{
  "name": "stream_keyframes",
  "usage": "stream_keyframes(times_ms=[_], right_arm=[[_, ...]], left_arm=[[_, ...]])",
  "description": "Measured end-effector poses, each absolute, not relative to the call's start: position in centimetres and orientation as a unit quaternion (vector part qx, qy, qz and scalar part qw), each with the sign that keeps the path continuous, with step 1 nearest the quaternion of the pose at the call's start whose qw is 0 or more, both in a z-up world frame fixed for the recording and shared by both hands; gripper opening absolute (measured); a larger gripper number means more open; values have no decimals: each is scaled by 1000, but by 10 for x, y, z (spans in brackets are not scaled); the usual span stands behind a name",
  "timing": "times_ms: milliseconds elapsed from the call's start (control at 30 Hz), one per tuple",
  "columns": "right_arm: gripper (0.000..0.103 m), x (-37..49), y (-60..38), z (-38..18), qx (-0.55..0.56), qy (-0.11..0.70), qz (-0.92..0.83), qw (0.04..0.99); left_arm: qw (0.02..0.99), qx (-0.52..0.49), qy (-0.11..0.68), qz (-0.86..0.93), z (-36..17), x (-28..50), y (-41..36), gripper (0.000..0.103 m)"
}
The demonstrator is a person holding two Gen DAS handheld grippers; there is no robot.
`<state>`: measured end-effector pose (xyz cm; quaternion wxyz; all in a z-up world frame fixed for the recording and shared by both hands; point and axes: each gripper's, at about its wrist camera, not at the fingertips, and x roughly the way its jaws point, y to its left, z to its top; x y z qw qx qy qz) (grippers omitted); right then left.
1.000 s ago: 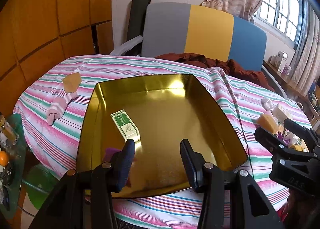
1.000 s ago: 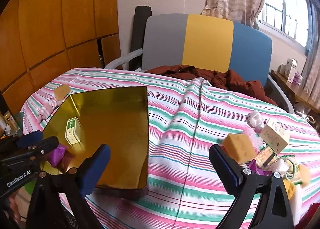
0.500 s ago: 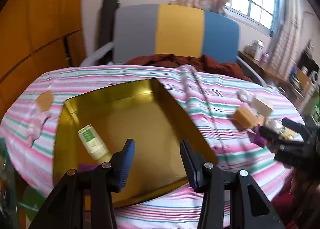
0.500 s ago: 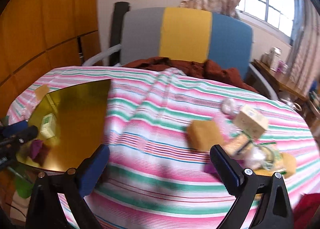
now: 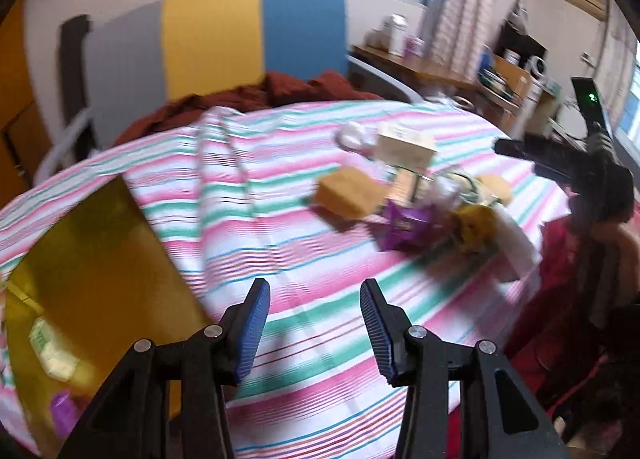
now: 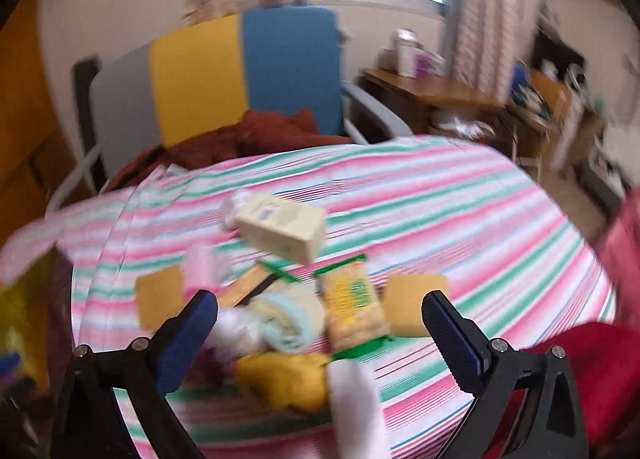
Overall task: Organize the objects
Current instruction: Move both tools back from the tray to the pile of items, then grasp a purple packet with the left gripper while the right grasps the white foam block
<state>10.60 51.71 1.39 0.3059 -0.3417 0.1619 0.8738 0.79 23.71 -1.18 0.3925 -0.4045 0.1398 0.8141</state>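
Both the left gripper (image 5: 314, 323) and right gripper (image 6: 320, 325) are empty with jaws apart above the striped tablecloth (image 5: 304, 227), the right over a clutter pile (image 6: 304, 311), the gold tray (image 5: 92, 283) at left.

Both wrist views look down obliquely across the striped tablecloth (image 5: 280, 227); right sits nearer the object pile (image 6: 304, 311), which both share.
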Motion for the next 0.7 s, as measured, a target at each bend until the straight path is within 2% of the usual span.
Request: stream_keyframes(times_ms=[67,133,233,367,700], right_arm=[[103,116,536,6,-327,223,866,305],[103,121,545,3,-321,250,858,313],[103,123,543,6,-301,248,867,309],[103,120,540,7,-298,240,874,301],[103,124,547,5,-288,266,874,287]], left_arm=[[409,-412,147,801,-18,11,253,47],[438,-420,148,781,-25,13,269,48],[466,-428,159,758,-39,17,300,52],[483,-425,170,747,-51,16,333,63],[470,-448,181,738,-81,-10,383,65]])
